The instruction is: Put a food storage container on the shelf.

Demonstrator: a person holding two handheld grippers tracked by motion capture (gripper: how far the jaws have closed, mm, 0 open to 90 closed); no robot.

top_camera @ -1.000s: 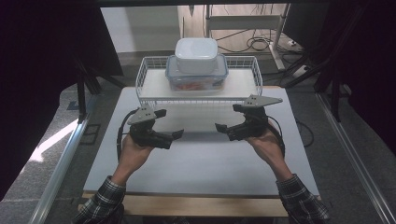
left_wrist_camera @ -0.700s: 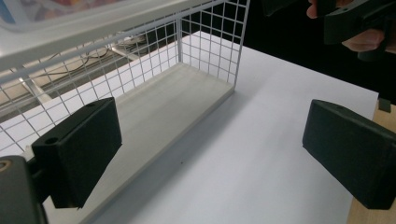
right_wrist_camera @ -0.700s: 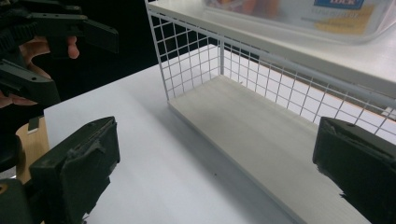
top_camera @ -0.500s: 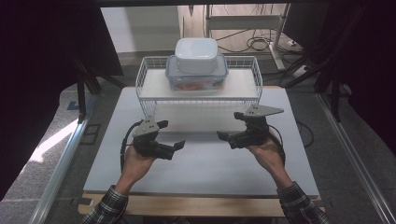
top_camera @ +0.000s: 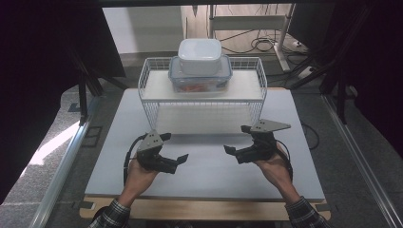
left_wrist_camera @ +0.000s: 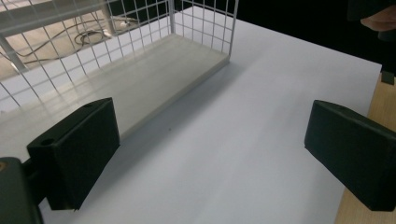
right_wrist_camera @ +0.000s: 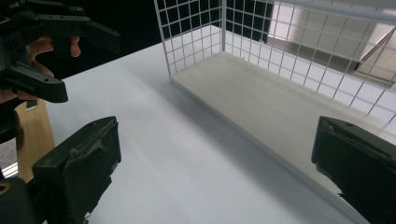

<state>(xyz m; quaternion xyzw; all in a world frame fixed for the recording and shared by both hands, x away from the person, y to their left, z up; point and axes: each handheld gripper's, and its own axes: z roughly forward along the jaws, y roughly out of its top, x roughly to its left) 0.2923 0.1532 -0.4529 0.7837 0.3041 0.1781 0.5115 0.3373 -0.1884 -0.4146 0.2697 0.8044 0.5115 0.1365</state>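
Here the left gripper [top_camera: 175, 147] and the right gripper [top_camera: 237, 139] hover low over the near half of the white table [top_camera: 204, 166], each with its jaws spread wide and holding nothing, their tips turned inward toward one another with a bare stretch of tabletop between them. Just beyond them stands the wire rack [top_camera: 202, 90], its near legs planted on the table a little farther off than the grippers; the gap under its shelf is open and unoccupied. On top of the rack, toward the middle, sits a clear container [top_camera: 199, 80] with a blue-rimmed lid and something orange inside, and a white container [top_camera: 200, 56] rests stacked on it. The table's near edge ends at a wooden strip [top_camera: 199, 209], close behind the person's wrists. Left and right of the white surface run metal rails [top_camera: 66, 161], with grey floor beyond. Far behind the rack, cables [top_camera: 259, 45] lie on the floor near a metal frame, and dark screens close in both sides.
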